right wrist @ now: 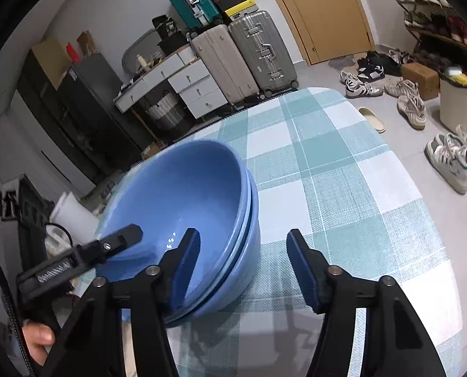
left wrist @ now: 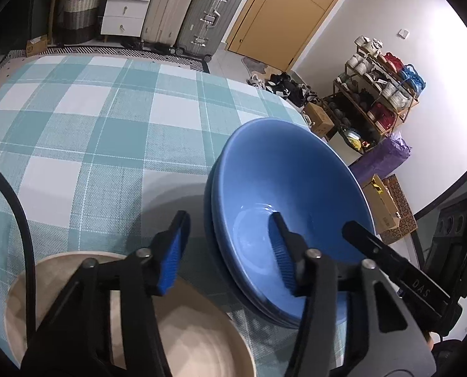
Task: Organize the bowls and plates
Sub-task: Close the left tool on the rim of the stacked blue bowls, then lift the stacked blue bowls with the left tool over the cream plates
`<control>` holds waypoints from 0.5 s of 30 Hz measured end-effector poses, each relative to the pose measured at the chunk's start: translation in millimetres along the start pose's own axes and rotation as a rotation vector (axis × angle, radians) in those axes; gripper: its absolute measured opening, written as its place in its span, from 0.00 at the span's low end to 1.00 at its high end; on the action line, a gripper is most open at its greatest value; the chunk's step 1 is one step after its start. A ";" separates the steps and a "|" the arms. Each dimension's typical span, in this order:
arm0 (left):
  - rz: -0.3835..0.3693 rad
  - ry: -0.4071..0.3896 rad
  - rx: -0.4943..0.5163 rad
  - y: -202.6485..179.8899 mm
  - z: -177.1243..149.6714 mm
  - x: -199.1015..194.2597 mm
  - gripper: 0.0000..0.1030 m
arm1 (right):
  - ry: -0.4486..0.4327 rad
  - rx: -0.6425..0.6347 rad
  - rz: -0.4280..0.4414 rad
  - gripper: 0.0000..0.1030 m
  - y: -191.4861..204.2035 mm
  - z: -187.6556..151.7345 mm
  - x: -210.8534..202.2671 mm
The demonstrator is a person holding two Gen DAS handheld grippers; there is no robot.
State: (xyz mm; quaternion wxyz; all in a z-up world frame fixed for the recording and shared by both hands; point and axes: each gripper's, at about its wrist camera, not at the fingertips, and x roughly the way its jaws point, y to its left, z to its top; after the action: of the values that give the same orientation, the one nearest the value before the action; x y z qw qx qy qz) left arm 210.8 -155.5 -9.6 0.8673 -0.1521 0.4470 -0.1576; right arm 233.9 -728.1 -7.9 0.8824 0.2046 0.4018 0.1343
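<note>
On the checked tablecloth (left wrist: 107, 119), stacked blue bowls (left wrist: 290, 194) at 3 o'clock of beige plate (left wrist: 198, 336), left gripper (left wrist: 230, 251) and right gripper (right wrist: 242, 267) each straddling opposite rims, pads apart, not clamped.

Stacked blue bowls (right wrist: 183, 207) and beige plate (left wrist: 183, 339) crowd the near tablecloth (left wrist: 85, 119); beyond lies open.

Even indoor light, soft shadows, fisheye-warped dark corners.
</note>
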 end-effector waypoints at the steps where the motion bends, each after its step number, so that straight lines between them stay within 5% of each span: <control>1: -0.002 0.000 0.002 -0.3 -0.1 -0.8 0.39 | -0.005 0.002 -0.001 0.48 0.4 0.3 -0.7; 8: 0.005 -0.001 0.033 -3.8 -2.2 -3.9 0.27 | -0.014 -0.020 -0.006 0.31 9.3 -0.6 -4.0; 15: 0.015 -0.001 0.040 -6.3 -3.1 -5.9 0.27 | -0.014 -0.018 -0.026 0.31 11.5 -1.3 -5.5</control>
State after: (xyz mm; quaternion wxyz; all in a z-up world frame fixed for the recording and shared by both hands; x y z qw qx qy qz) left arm 204.2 -159.1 -4.4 0.8716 -0.1313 0.4445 -0.1598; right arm 228.5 -719.9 0.3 0.8887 0.1925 0.3968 0.1249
